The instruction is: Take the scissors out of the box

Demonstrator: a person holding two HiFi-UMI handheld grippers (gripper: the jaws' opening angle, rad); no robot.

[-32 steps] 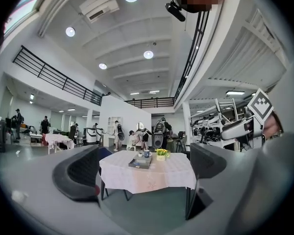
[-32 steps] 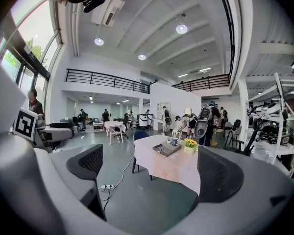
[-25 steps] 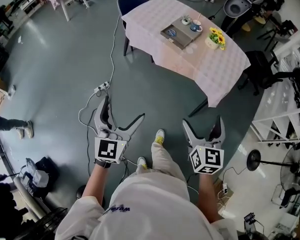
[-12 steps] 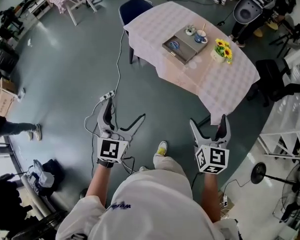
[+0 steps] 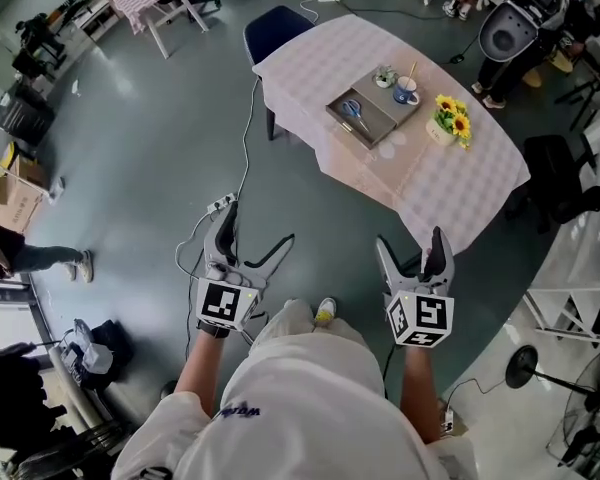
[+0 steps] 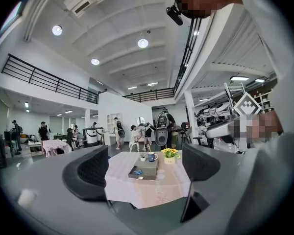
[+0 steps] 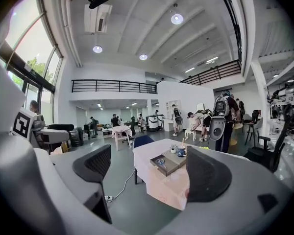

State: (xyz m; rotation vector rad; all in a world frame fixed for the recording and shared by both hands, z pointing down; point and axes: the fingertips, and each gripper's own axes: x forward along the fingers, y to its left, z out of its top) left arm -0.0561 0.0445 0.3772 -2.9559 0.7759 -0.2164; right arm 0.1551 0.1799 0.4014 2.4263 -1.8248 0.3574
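Note:
A shallow grey box (image 5: pixel 372 116) lies on a table with a pale checked cloth (image 5: pixel 430 183), a few steps ahead of me. Blue-handled scissors (image 5: pixel 352 110) rest in the box's near compartment. The box (image 6: pixel 144 171) and scissors (image 7: pixel 160 162) look small and far off in both gripper views. My left gripper (image 5: pixel 252 230) and right gripper (image 5: pixel 410 243) are held out above the floor, short of the table. Both point toward it. Their jaws are closing, still wide apart, with nothing between them.
A blue mug (image 5: pixel 407 93), a small pot (image 5: pixel 385 76) and a vase of yellow flowers (image 5: pixel 450 120) stand beside the box. A blue chair (image 5: pixel 275 23) is at the table's far end. A power strip with cable (image 5: pixel 220 204) lies on the floor ahead.
I have walked closer to the table, which now looks bigger and nearer. Both grippers moved forward with me and their jaws have narrowed a little.

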